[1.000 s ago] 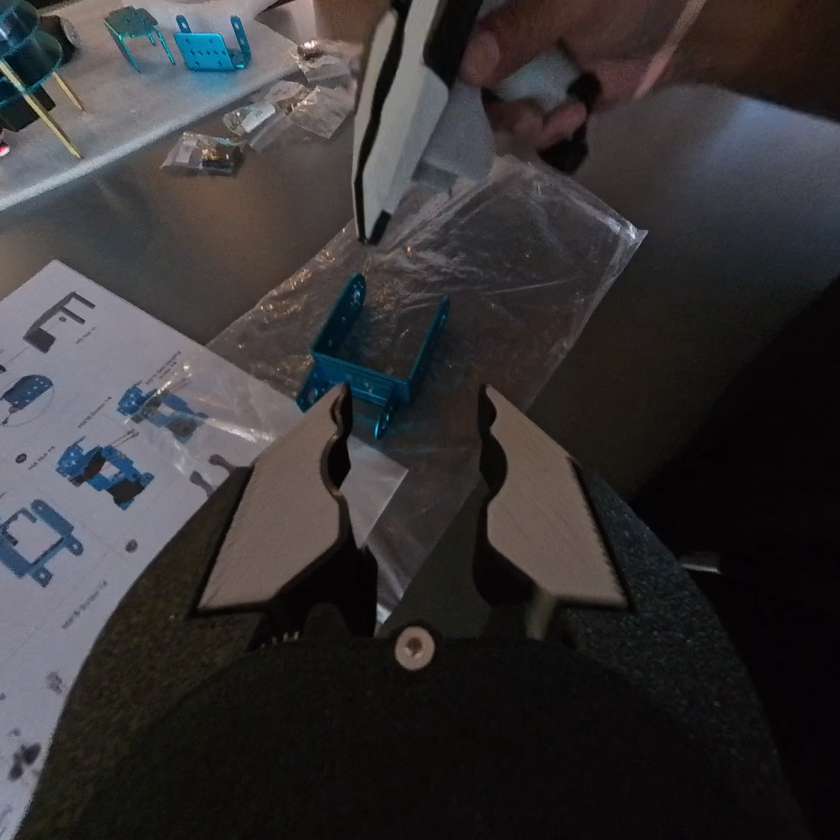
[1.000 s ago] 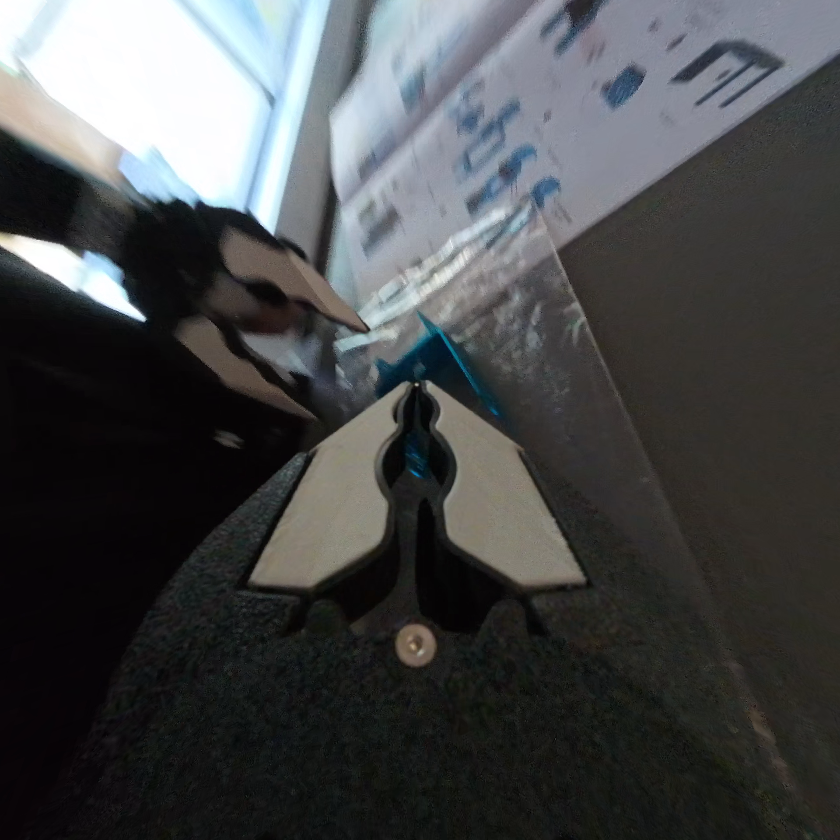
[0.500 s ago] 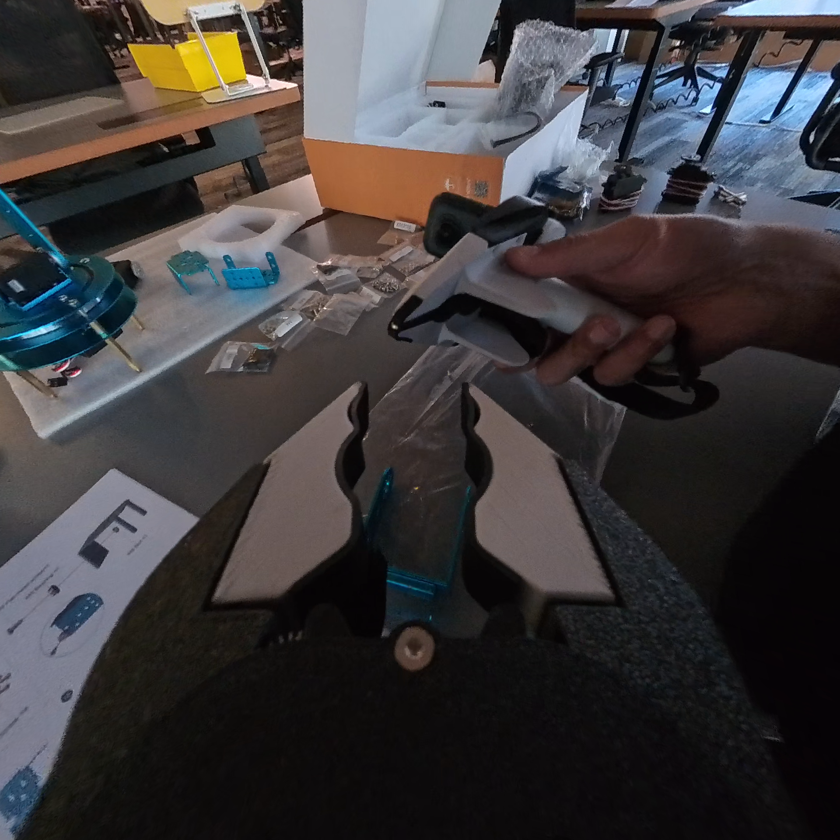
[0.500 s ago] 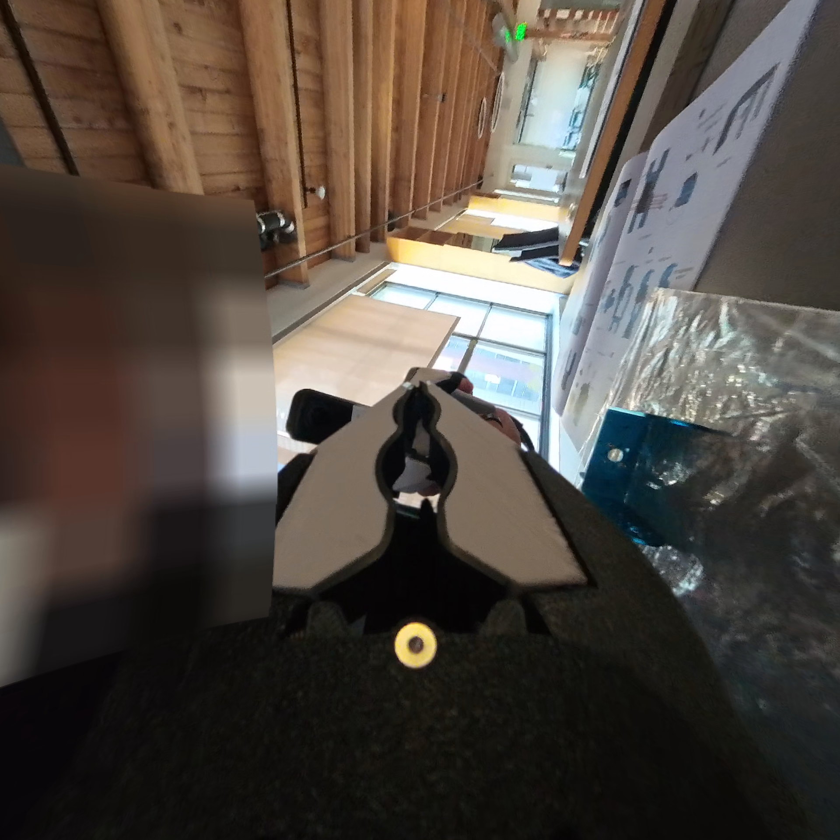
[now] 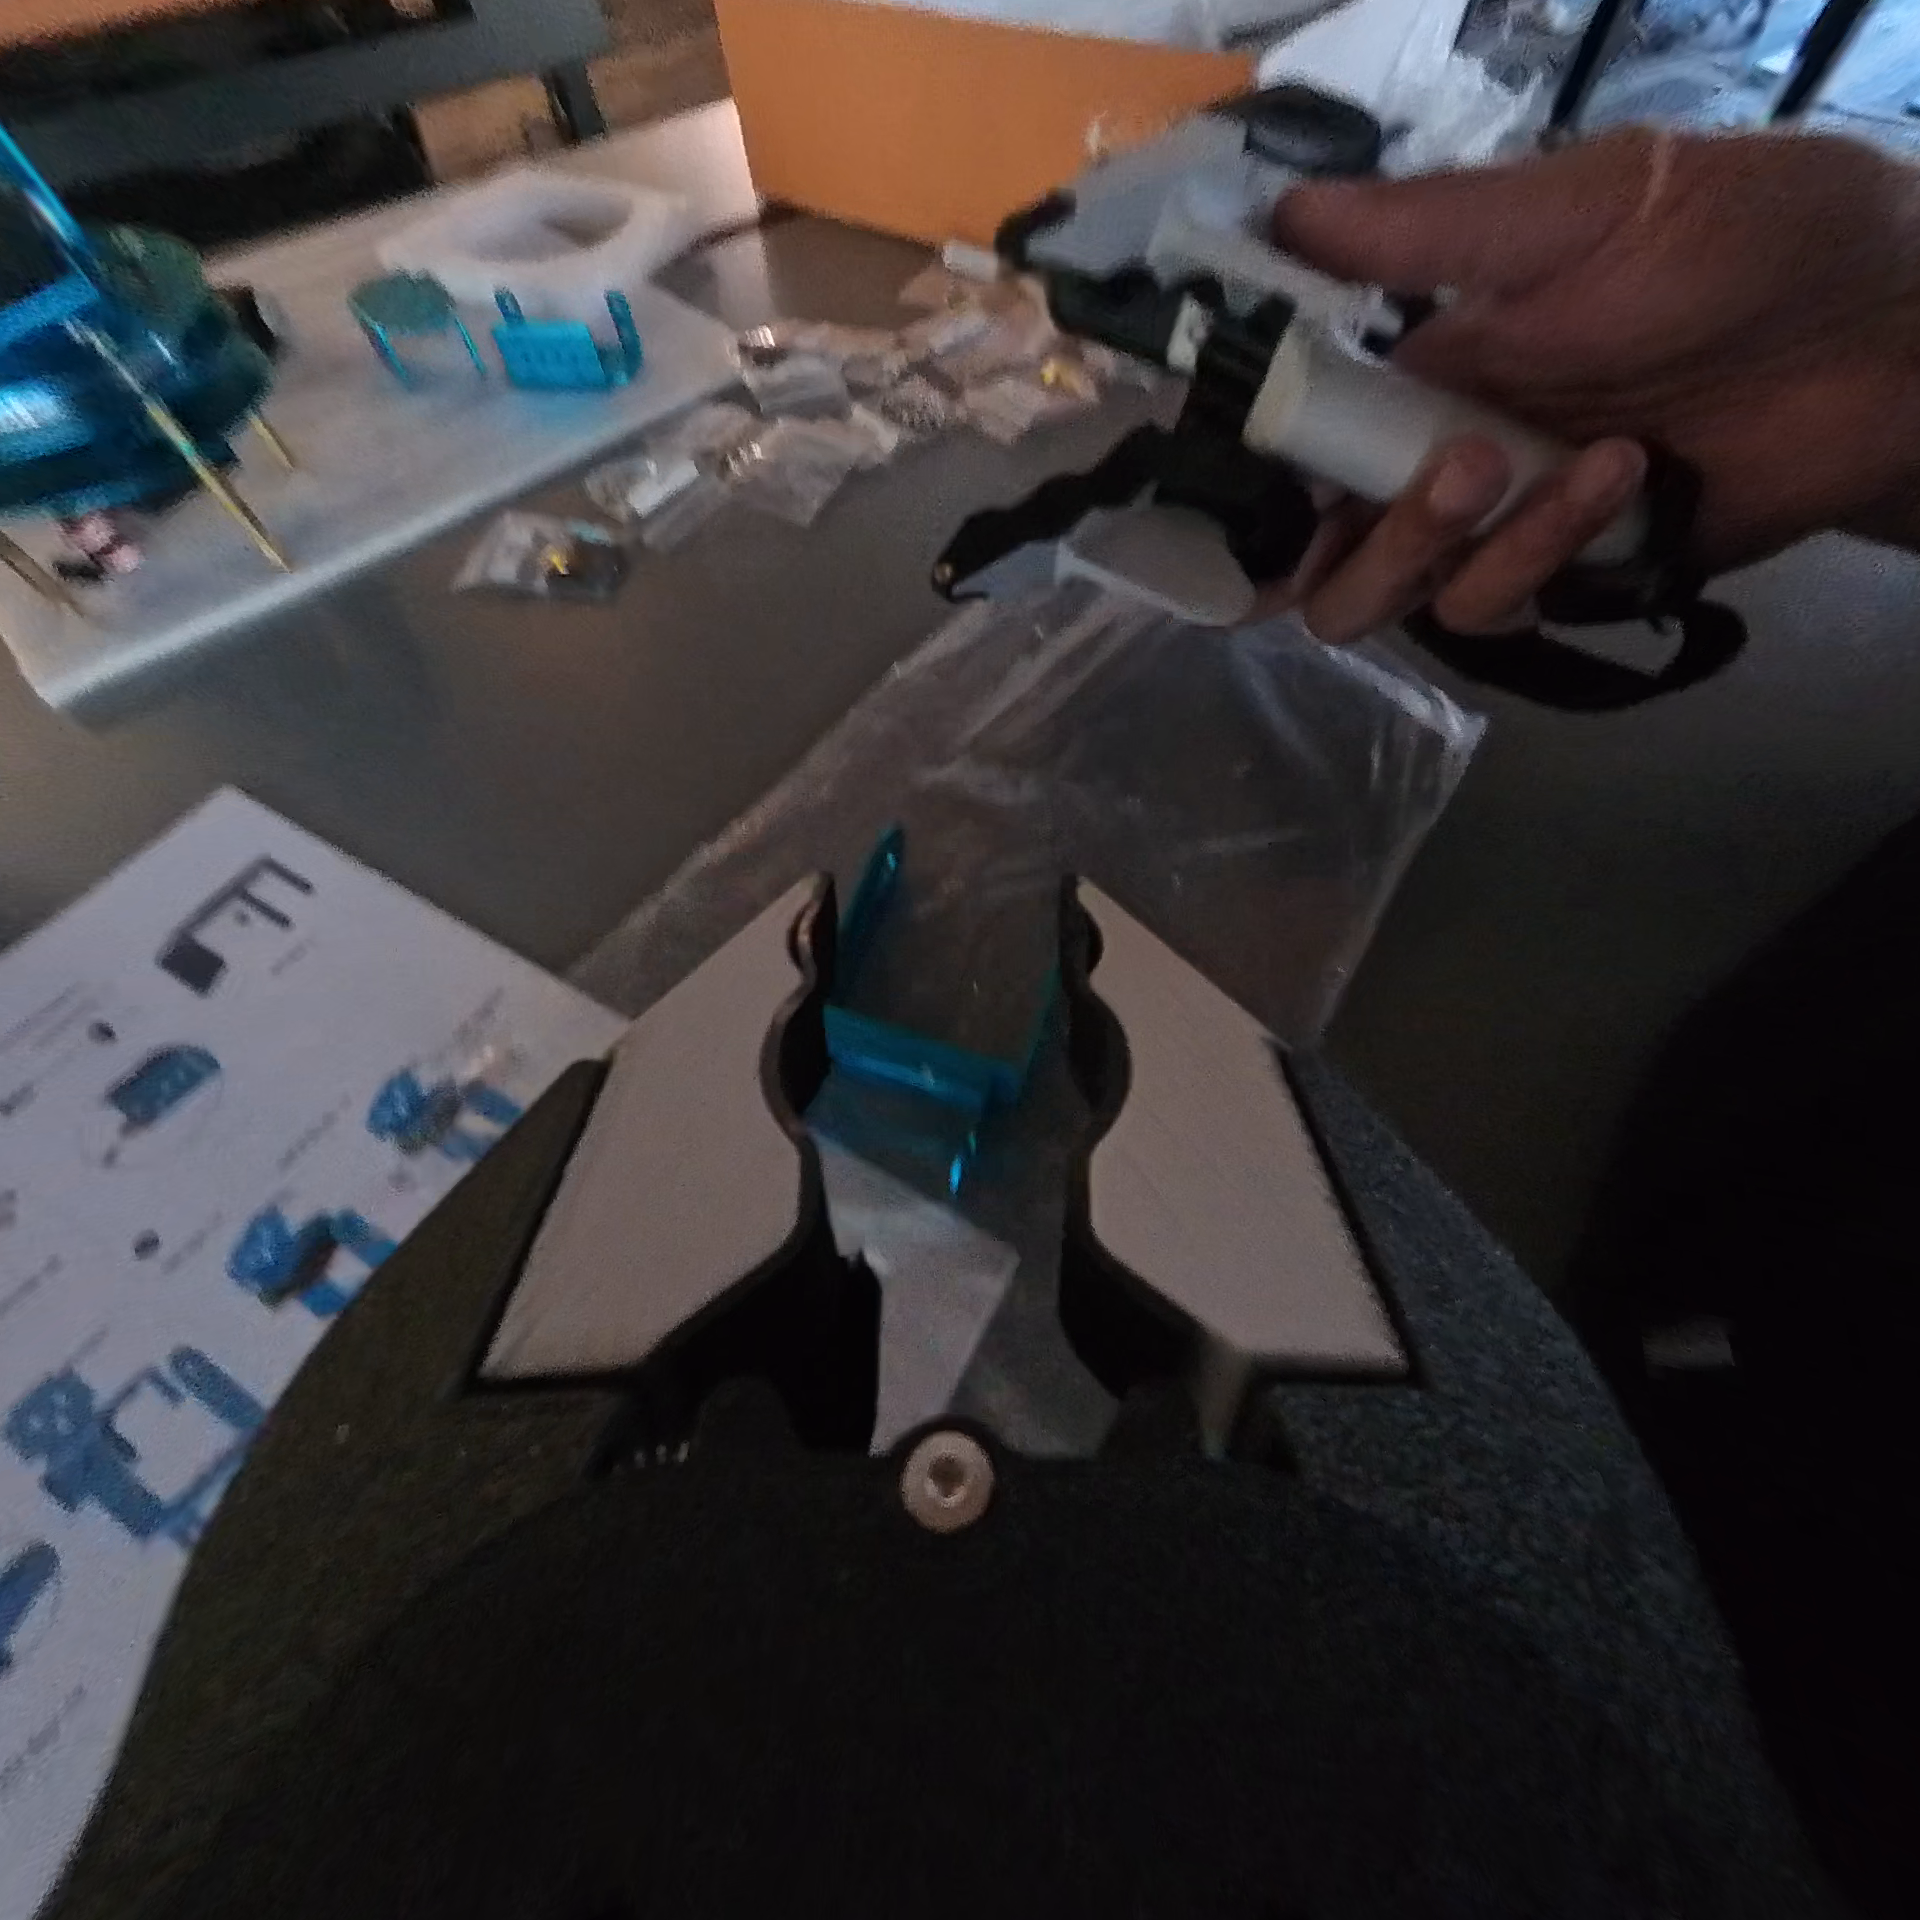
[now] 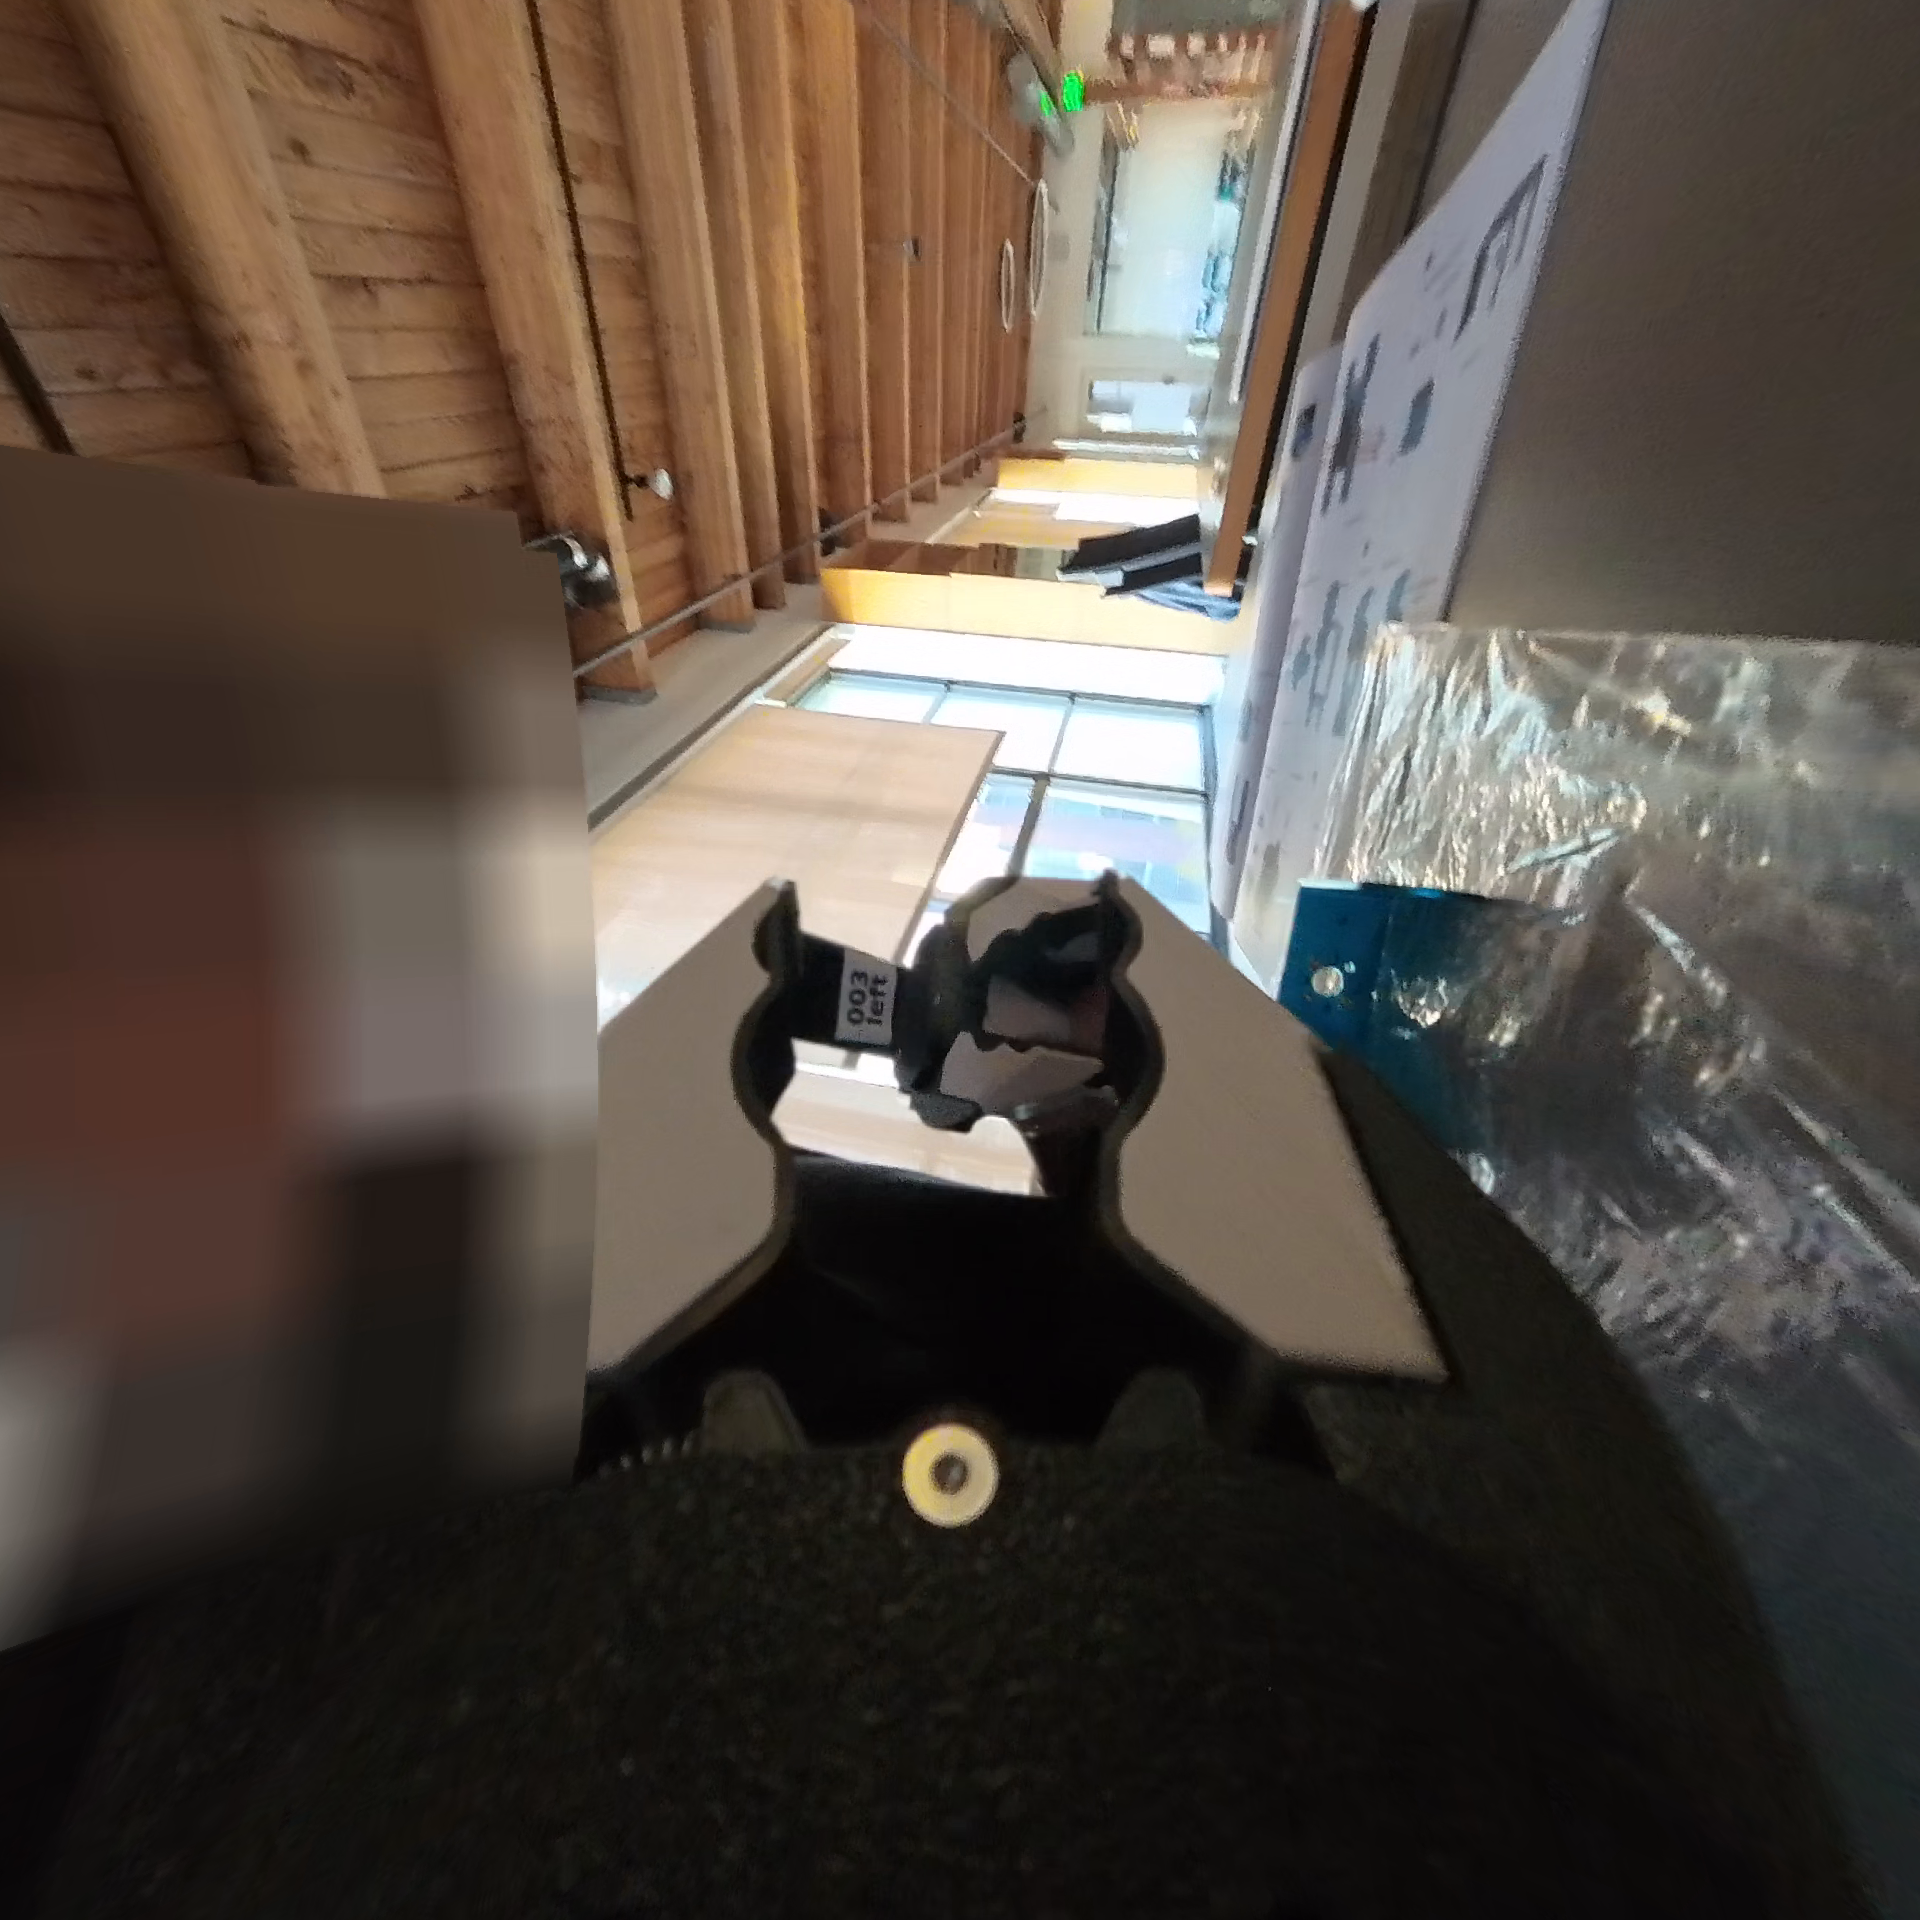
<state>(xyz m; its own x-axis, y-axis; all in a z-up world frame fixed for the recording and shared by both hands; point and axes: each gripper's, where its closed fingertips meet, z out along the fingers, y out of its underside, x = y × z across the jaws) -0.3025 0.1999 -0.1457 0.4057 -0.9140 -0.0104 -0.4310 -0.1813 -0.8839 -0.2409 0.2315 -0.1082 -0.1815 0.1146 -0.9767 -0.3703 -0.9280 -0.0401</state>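
A blue U-shaped metal bracket lies inside a clear plastic bag on the grey table. My left gripper is open, with a finger on each side of the bracket through the bag. The bracket's right arm is close against the right finger. A hand holds my right gripper rolled on its side above the bag's far edge. In the right wrist view this gripper is open and empty. The bracket and bag lie to its right.
A printed instruction sheet lies left of the bag. Behind it a white board carries a blue bracket, a teal bracket and a round blue assembly. Several small parts bags and an orange box stand farther back.
My right gripper was shut and has opened. My left gripper narrowed around the bracket a second ago. Since then it has tipped downward, so the bracket sits nearer its fingertips.
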